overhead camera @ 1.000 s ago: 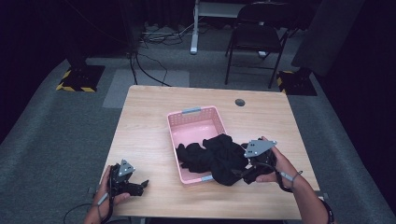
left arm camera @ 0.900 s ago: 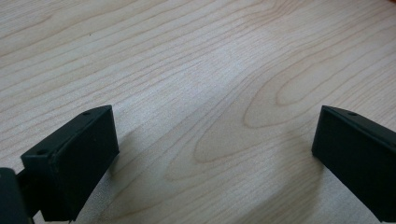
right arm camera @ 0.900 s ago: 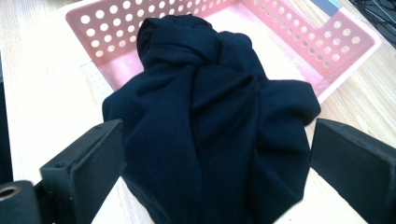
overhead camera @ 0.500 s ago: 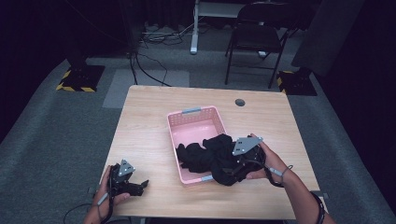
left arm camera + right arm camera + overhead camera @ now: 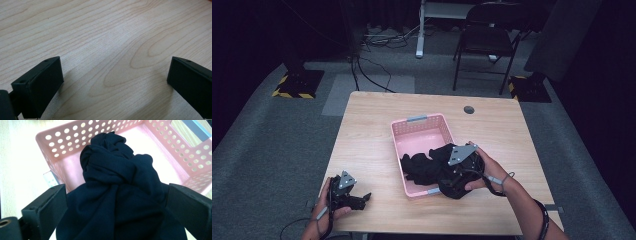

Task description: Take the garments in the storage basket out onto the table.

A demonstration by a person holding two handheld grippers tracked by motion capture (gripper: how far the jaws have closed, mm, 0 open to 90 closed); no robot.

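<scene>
Black cloth [image 5: 432,167] lies bunched in the pink basket [image 5: 419,131] at the middle of the high view, its long axis running from the basket's centre toward the lower right, spilling over the near rim. Its knotted end points into the basket in the right gripper view. The right gripper [image 5: 117,202] has its jaws wide apart with the cloth between them; whether the pads press on it I cannot tell. At lower left the left gripper [image 5: 357,197] rests on the wooden table [image 5: 105,32], jaws apart, nothing between. I can read no writing.
</scene>
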